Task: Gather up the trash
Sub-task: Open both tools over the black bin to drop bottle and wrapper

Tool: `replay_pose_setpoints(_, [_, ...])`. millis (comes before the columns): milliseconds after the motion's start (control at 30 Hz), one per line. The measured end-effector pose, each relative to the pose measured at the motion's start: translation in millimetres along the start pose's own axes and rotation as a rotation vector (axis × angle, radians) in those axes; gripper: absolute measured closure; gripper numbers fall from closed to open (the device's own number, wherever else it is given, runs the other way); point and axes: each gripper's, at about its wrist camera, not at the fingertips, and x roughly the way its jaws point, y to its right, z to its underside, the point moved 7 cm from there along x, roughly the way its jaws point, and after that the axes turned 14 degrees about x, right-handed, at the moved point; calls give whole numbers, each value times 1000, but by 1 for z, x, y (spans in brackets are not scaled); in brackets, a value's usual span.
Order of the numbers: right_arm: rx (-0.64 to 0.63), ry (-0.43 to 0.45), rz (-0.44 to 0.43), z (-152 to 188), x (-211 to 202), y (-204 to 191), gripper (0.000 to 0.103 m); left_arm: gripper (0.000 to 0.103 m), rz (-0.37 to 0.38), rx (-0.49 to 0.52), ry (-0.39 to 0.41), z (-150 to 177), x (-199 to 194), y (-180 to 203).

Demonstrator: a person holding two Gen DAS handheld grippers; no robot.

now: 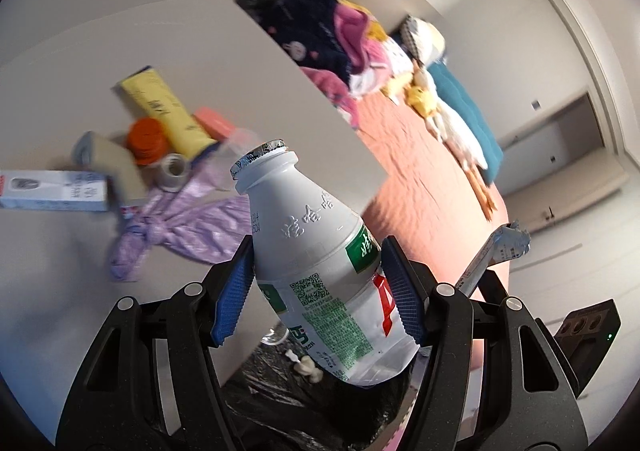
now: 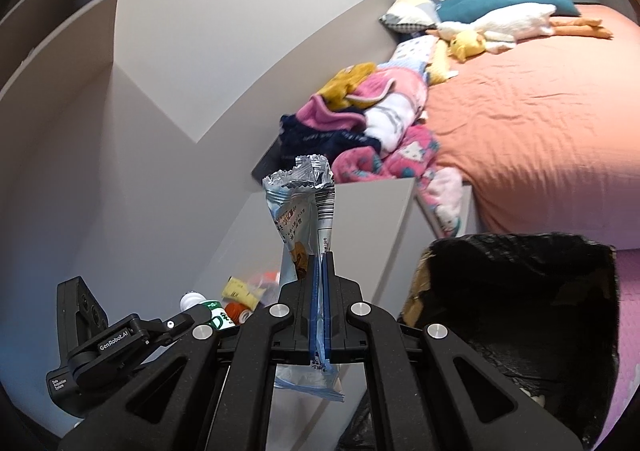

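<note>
The left gripper is clamped on a white plastic bottle: its blue pads press the bottle's labelled body from both sides, the neck and torn foil seal sticking out past the fingertips, the base hanging back between the arms. The bottle is tilted, its mouth leaning up and to the left in the left wrist view. The right gripper has its fingers pressed together on a thin blue snack wrapper, which stands upright between the pads; its torn silver top rises well beyond the tips and its lower end droops out behind them. Under both grippers sits a bin lined with a black bag, its mouth open and its rim just right of the right gripper; in the left wrist view the black liner lies right below the bottle's base. To the left is a grey table carrying a yellow tube, an orange cap, a roll of tape, a box and a knotted purple bag. The table's edge runs close beside the bin. Beyond it is a bed with an orange sheet, heaped clothes and a plush toy.
</note>
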Motion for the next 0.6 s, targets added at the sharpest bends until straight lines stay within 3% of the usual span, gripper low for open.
replay_pose_setpoints(600, [69, 137, 78, -30, -58, 52, 100, 41, 129, 195, -94, 9, 39, 91])
